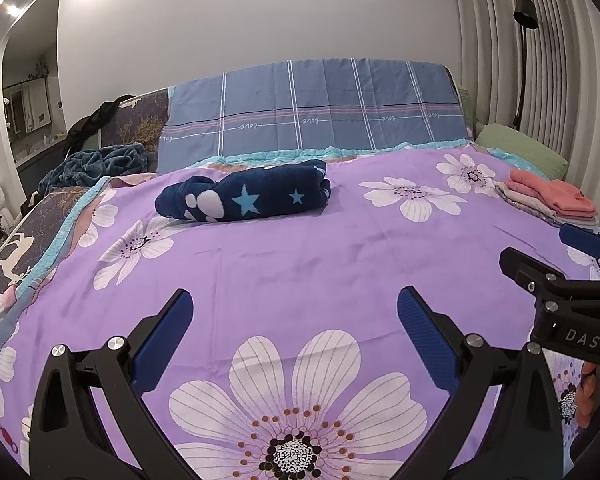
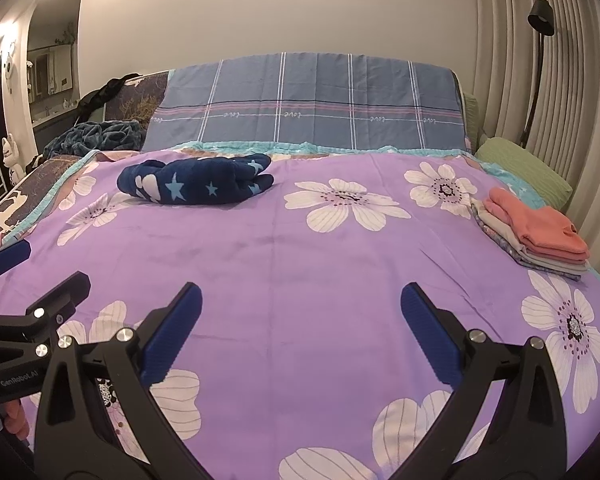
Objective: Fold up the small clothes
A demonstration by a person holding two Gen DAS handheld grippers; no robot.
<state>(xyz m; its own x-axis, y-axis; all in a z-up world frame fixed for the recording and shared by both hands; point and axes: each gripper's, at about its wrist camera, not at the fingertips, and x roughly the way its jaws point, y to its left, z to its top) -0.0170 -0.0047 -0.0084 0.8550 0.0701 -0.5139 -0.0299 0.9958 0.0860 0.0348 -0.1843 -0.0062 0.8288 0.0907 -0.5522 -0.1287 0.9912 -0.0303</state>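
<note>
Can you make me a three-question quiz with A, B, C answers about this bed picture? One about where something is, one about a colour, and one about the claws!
1. Where is the clothes stack?
A. by the bed's right edge
B. in the middle of the bed
C. on the floor

2. What colour is the top piece on the stack?
A. green
B. pink
C. black

3. How are the two claws?
A. both shut on cloth
B. one open, one shut
C. both open and empty

Answers:
1 A: the clothes stack lies near the right edge of the purple sheet, just in front of the green pillow.
2 B: the top piece is pink.
3 C: the left claw and the right claw each have their blue pads wide apart with only sheet showing between them.
</note>
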